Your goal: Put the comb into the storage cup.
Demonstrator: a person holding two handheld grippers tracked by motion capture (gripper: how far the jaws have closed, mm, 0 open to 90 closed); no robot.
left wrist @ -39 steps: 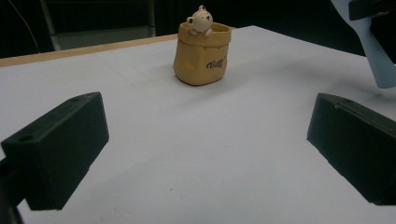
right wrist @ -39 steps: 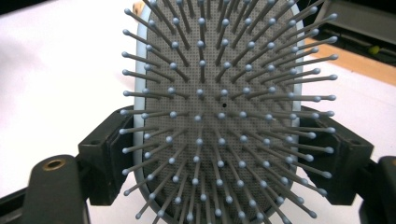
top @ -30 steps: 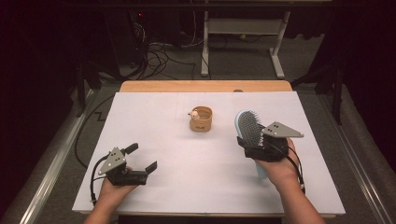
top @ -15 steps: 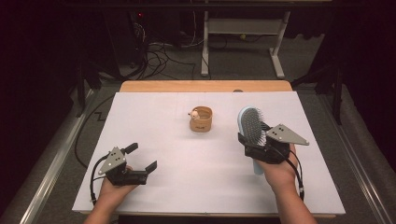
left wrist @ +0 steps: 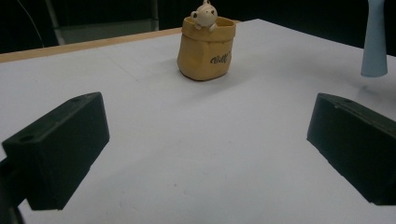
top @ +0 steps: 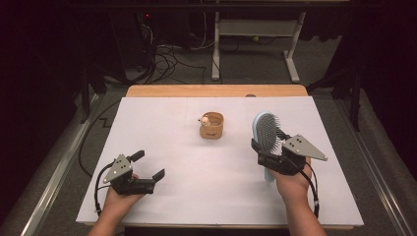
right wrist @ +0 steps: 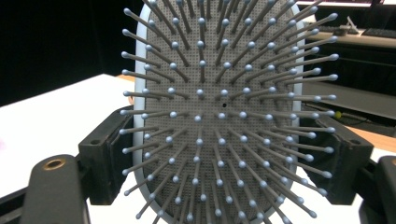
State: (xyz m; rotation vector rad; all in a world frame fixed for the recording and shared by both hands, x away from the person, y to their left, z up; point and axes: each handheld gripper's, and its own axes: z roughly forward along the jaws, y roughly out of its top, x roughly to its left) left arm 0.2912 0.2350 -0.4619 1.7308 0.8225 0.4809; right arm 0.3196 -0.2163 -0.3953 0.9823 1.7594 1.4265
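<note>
- Currently the hairbrush (top: pixel 266 133) stands upright in the right gripper (top: pixel 272 158), lifted clear of the desk (top: pixel 167 123) on its right half, bristles facing the person.
- Right gripper view: both black jaws press the pale blue rim of the brush head (right wrist: pixel 219 116) from either side, clamped; grey bristle pad with ball-tipped pins faces the camera.
- Handle (top: pixel 268 174) points down, below the jaws and above the hand; its light blue tip (left wrist: pixel 374 42) hangs just above the white surface.
- Left gripper (top: pixel 150 169) rests low near the front left of the desk, jaws wide apart, nothing between them.
- Small tan pouch-shaped holder (top: pixel 211 125) with a cream figure (left wrist: pixel 204 14) at its rim sits mid-desk, to the left of the brush and well apart from both grippers.
</note>
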